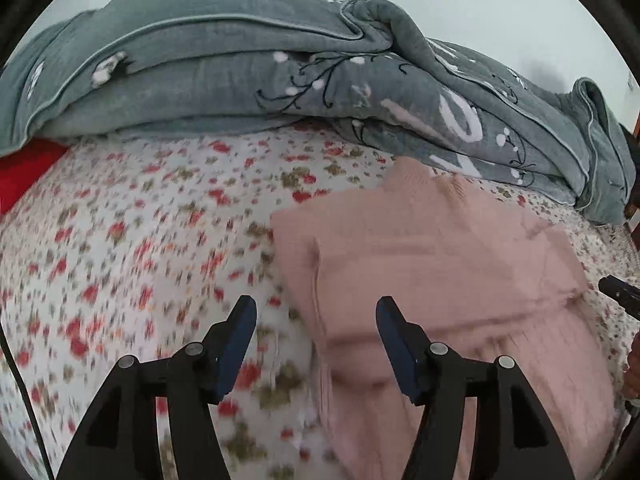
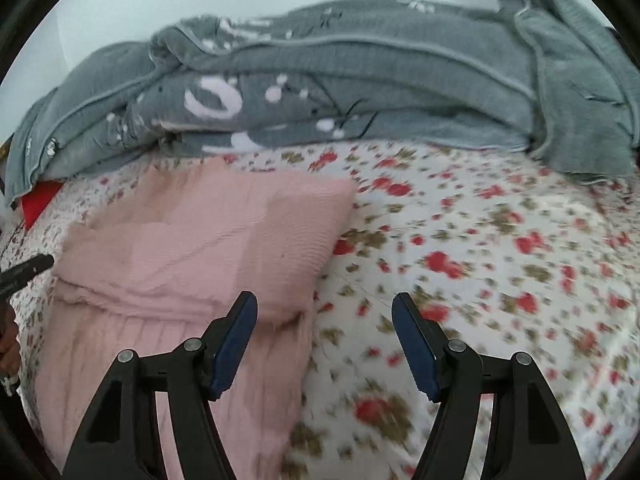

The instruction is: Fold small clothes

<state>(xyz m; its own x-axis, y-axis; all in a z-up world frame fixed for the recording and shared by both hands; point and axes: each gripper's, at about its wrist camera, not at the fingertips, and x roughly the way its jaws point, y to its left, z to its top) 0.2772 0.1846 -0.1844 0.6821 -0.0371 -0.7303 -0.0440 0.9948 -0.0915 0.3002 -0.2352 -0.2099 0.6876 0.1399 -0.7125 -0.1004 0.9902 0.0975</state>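
Both tongs released, nothing between the jaws. Pink knit sweater lies partly folded on the floral bedsheet, between my two grippers. Left gripper sits over its left edge; right gripper over its right edge. Long axis runs away from me toward the grey quilt, hem end nearest. Both arms about equally close. Quilt heaped just past the collar, red item far left. Nothing in the way.

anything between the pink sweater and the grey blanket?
Only a bare strip of floral sheet separates pink sweater from grey blanket; clearest in the right wrist view.
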